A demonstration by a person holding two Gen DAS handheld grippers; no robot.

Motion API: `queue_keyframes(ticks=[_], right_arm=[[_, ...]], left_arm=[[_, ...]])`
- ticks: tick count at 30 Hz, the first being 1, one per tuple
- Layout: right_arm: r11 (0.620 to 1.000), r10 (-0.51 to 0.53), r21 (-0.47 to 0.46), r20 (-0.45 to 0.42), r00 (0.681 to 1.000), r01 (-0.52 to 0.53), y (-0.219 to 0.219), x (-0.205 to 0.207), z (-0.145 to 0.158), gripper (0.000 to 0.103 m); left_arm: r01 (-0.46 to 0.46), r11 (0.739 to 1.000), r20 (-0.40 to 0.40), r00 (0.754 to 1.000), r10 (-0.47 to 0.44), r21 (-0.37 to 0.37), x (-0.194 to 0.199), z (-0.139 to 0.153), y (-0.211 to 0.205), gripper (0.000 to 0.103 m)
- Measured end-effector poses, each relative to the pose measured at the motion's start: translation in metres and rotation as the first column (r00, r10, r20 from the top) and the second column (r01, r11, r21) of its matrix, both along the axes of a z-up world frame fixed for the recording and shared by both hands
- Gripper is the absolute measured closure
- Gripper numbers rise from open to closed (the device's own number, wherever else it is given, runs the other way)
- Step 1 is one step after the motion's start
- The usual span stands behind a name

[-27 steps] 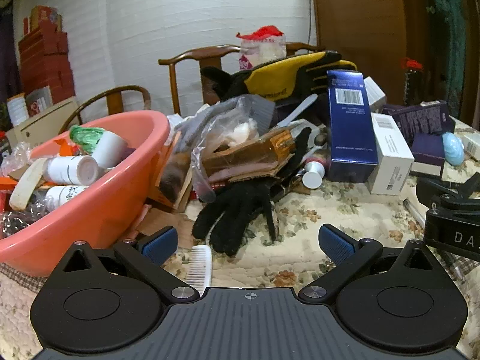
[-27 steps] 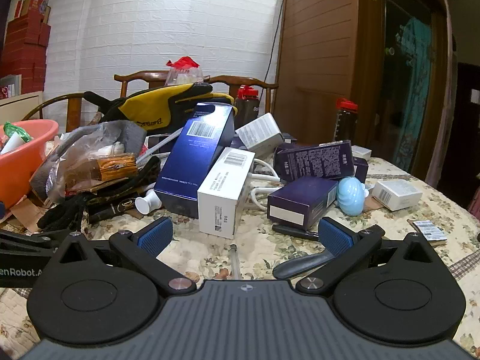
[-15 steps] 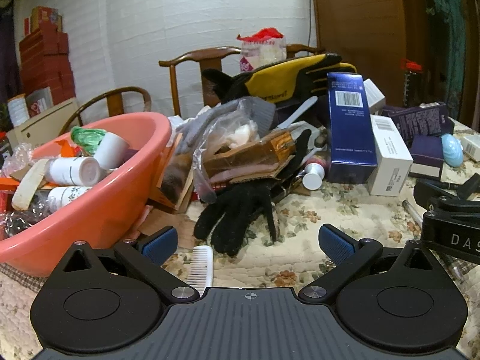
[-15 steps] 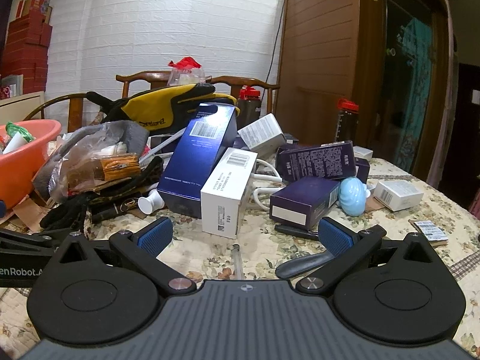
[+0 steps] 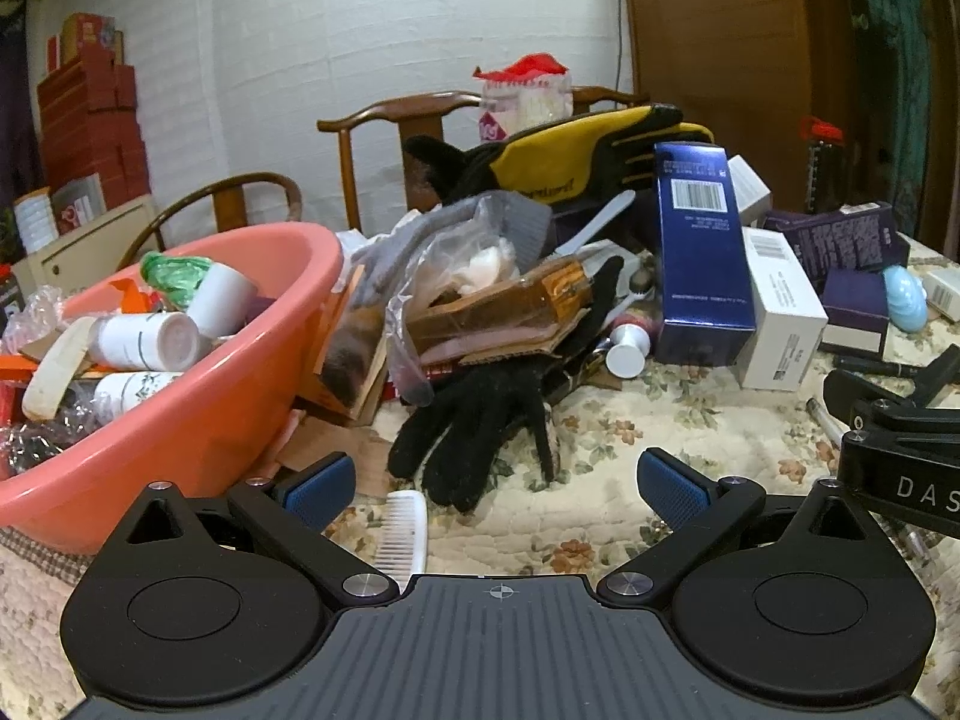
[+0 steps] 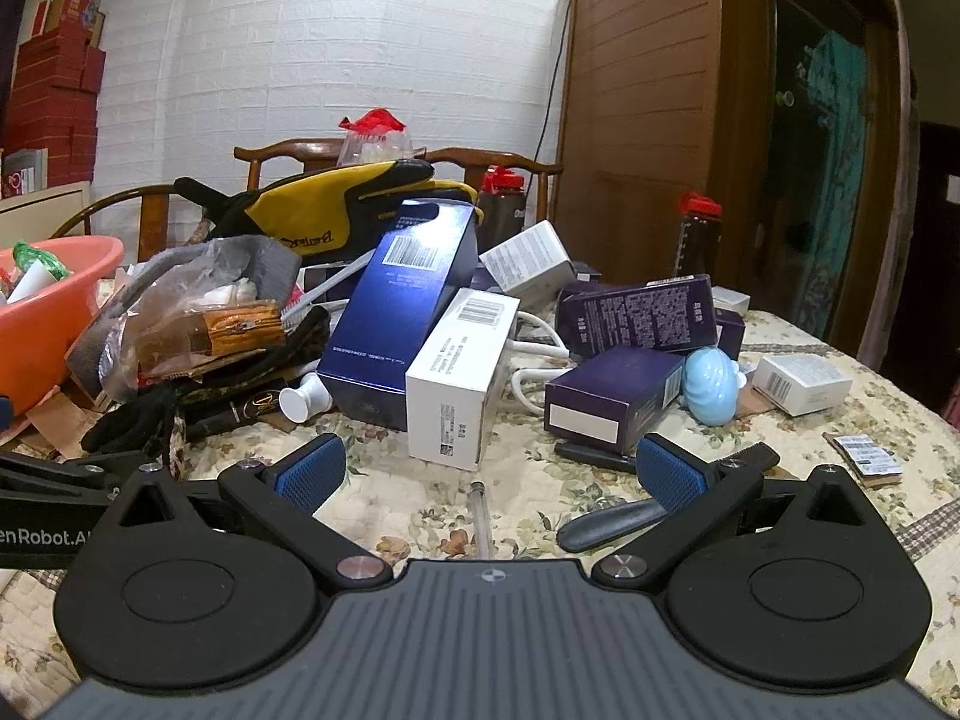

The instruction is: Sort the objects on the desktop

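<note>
- Facing the clutter, the left gripper is held low over the table with its jaws spread wide and nothing between them.
- A black knit glove is seen just ahead of it on the floral tablecloth, wrist end tucked under the pile, fingers splayed toward the camera.
- A white comb is found just beside the left fingertip, near the pink basin that already holds bottles.
- The glove is judged soft, light and limp; it is best pinched across the bunched palm, since a single finger would stretch and slip.
- The comb is judged stiff, thin and flat-lying, so its spine would be taken edge-on.
- The right gripper is likewise held wide and unloaded, with a clear pen lying between its fingers and a white box just beyond.
- The box is judged light, rigid and smooth, best clamped across its narrow faces.
</note>
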State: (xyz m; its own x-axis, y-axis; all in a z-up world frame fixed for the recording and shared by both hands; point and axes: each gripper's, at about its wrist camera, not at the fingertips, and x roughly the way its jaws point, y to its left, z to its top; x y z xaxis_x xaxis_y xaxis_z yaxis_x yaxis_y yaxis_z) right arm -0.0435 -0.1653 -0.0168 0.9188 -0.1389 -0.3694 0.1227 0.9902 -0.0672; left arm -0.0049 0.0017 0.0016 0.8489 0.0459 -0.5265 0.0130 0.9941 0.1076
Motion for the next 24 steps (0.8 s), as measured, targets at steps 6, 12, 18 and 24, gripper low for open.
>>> queue_keyframes(ticks=[6, 12, 18, 24], right_arm=[[1.000, -0.002, 0.000, 0.001, 1.000, 0.002, 0.000, 0.000, 0.000, 0.000], [1.000, 0.001, 0.002, 0.001, 1.000, -0.001, 0.000, 0.000, 0.000, 0.000], [1.000, -0.001, 0.007, 0.000, 1.000, 0.001, 0.000, 0.000, -0.002, 0.000], [1.000, -0.003, 0.020, 0.003, 1.000, 0.003, -0.010, 0.007, -0.002, 0.000]], left_arm=[[0.001, 1.000, -0.002, 1.000, -0.001, 0.002, 0.000, -0.001, 0.000, 0.000], [0.005, 1.000, -0.003, 1.000, -0.005, 0.003, 0.000, -0.002, -0.001, 0.000], [0.015, 1.000, 0.007, 1.000, -0.015, 0.003, 0.001, 0.002, 0.002, 0.000], [0.019, 1.000, 0.039, 0.999, -0.020, 0.018, 0.011, 0.010, 0.011, 0.000]])
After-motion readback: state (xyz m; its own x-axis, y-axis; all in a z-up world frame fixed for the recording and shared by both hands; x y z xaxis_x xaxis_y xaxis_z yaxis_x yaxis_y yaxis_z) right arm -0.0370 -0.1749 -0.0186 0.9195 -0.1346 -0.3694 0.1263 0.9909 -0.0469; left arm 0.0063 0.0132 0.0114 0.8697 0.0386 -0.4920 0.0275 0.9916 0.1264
